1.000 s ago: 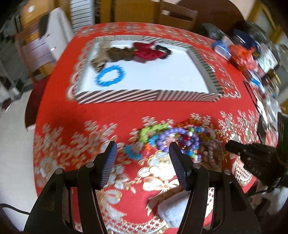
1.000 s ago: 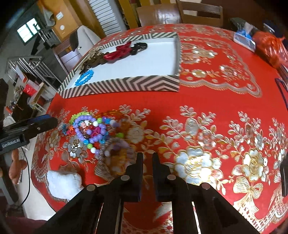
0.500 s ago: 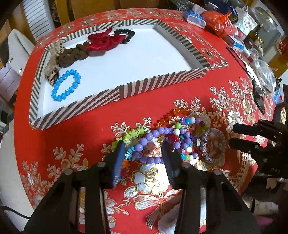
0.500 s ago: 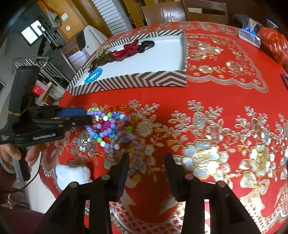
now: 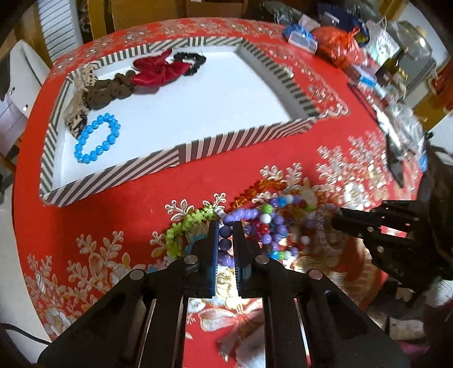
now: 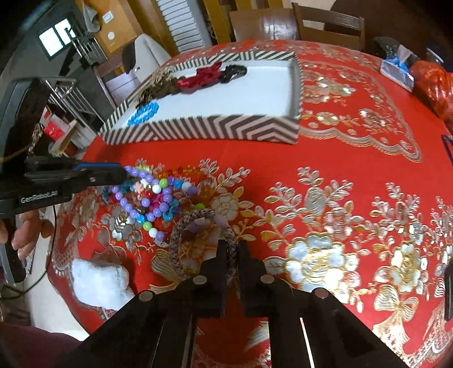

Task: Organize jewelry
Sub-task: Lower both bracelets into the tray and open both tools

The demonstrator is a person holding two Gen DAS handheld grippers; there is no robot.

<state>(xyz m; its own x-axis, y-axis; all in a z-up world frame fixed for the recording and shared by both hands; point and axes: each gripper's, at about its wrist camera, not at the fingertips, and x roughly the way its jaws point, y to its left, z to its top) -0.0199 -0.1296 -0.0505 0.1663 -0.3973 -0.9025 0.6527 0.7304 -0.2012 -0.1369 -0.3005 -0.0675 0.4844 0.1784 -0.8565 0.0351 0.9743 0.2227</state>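
A pile of bead bracelets [image 5: 271,215] lies on the red tablecloth near the front edge. My left gripper [image 5: 226,226] is shut on the purple bead bracelet [image 5: 242,215]; it also shows in the right wrist view [image 6: 124,173]. My right gripper [image 6: 232,246] is shut on the grey woven bracelet [image 6: 181,235], which also shows in the left wrist view [image 5: 322,235]. A striped white tray [image 5: 184,153] holds a blue bead bracelet [image 5: 96,137], a red bow [image 5: 158,70] and brown and black scrunchies.
A white cloth [image 6: 97,283] lies at the table's front edge. Bags, a bottle and packets [image 5: 376,56] crowd the table's right side. Chairs [image 6: 325,24] stand behind the table.
Both grippers have closed: the left on the purple bead bracelet, the right on the grey woven bracelet. Both moved forward into the pile.
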